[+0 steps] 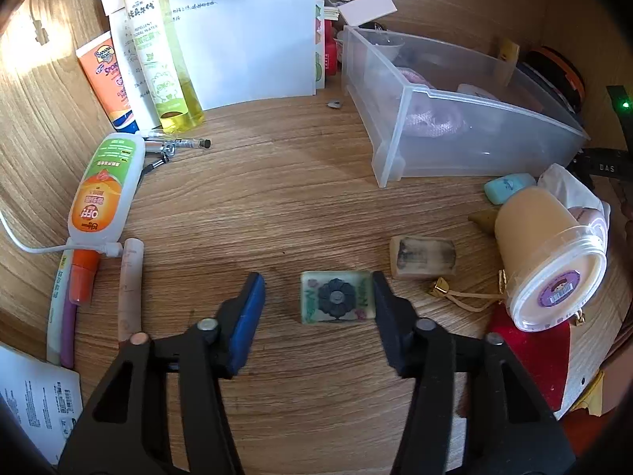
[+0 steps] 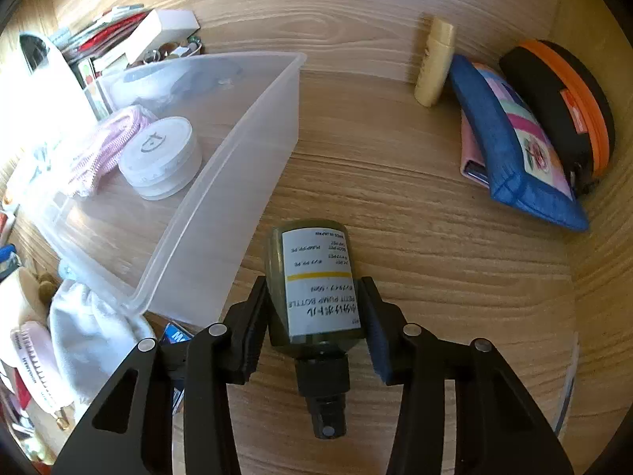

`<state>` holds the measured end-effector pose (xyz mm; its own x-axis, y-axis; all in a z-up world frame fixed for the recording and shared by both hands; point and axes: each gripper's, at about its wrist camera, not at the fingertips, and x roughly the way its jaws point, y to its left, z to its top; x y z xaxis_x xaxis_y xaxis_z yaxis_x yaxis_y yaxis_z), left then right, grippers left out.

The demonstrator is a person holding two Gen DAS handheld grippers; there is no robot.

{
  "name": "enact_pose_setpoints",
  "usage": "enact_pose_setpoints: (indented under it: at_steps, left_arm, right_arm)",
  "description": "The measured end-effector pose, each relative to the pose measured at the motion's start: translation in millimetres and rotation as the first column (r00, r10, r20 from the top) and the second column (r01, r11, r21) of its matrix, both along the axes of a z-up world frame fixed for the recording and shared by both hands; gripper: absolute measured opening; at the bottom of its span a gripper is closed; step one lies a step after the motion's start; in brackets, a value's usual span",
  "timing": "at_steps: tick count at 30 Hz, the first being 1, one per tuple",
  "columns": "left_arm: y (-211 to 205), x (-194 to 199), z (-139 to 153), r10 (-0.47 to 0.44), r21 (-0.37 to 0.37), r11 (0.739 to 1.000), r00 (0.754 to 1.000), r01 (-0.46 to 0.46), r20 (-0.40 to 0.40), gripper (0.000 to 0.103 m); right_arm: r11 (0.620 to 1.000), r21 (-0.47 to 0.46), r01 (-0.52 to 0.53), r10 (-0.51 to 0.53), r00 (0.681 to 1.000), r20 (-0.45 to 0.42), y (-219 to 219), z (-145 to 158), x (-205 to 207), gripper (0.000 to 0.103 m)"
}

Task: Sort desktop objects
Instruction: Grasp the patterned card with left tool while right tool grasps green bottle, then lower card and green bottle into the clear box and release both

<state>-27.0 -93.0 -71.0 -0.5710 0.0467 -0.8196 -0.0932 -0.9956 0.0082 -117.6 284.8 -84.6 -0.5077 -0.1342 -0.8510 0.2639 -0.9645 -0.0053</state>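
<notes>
In the left wrist view my left gripper is open. A small pale tile with a dark flower lies on the desk between its fingertips, against the right finger. A clear plastic bin stands behind to the right. In the right wrist view my right gripper is shut on a dark green pump bottle with a white label, nozzle toward the camera. The bin is to its left and holds a white round jar and pink cloth.
Left view: an orange-green bottle, yellow bottle, orange tube, papers, a worn eraser, a tipped tan tub. Right view: a blue pouch, black-orange case, tan tube, white cloth.
</notes>
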Motion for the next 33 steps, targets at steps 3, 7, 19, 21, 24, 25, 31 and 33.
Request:
enact_pose_setpoints:
  at_steps: [3,7,19,21,24,25,31,33]
  left_arm:
    - [2.4,3.0,2.2,0.000,-0.016,1.000,1.000,0.000,-0.008,0.033]
    - [1.3,7.3,9.8,0.009,-0.018,1.000,0.999,-0.010,-0.040,0.033]
    - [6.7,8.8,62.7,-0.004,0.062,0.998,0.988,0.013,-0.155,0.033]
    - [9.9,4.9,69.6,-0.008,0.066,0.998,0.986,0.020,-0.169,0.033]
    - [15.9,-4.0,81.5,-0.028,0.104,0.993,0.982,0.048,-0.185,0.033]
    - [18.0,-4.9,85.1,-0.032,0.113,0.992,0.981,0.054,-0.189,0.033]
    - [37.6,-19.0,99.9,-0.077,0.166,0.979,0.973,0.115,-0.218,0.033]
    - [44.6,-23.2,104.5,-0.085,0.172,0.977,0.970,0.126,-0.229,0.033]
  right_arm:
    - [1.000,-0.014,0.016,-0.016,1.000,-0.012,6.1,4.8,-3.9,0.040]
    - [0.999,-0.029,0.036,-0.037,0.999,-0.037,12.8,14.7,3.8,0.039]
    - [0.995,-0.090,0.041,-0.053,0.990,-0.128,33.1,57.6,40.9,0.039]
    - [0.994,-0.101,0.030,-0.044,0.988,-0.149,30.2,66.0,44.7,0.039]
    - [0.994,-0.109,0.013,-0.032,0.983,-0.181,17.6,76.0,46.1,0.039]
    - [0.994,-0.113,0.007,-0.028,0.982,-0.189,16.6,79.5,47.8,0.039]
    - [0.988,-0.150,-0.040,0.006,0.975,-0.221,0.2,93.7,46.2,0.039]
    - [0.985,-0.162,-0.055,0.018,0.974,-0.225,-10.2,93.9,42.1,0.039]
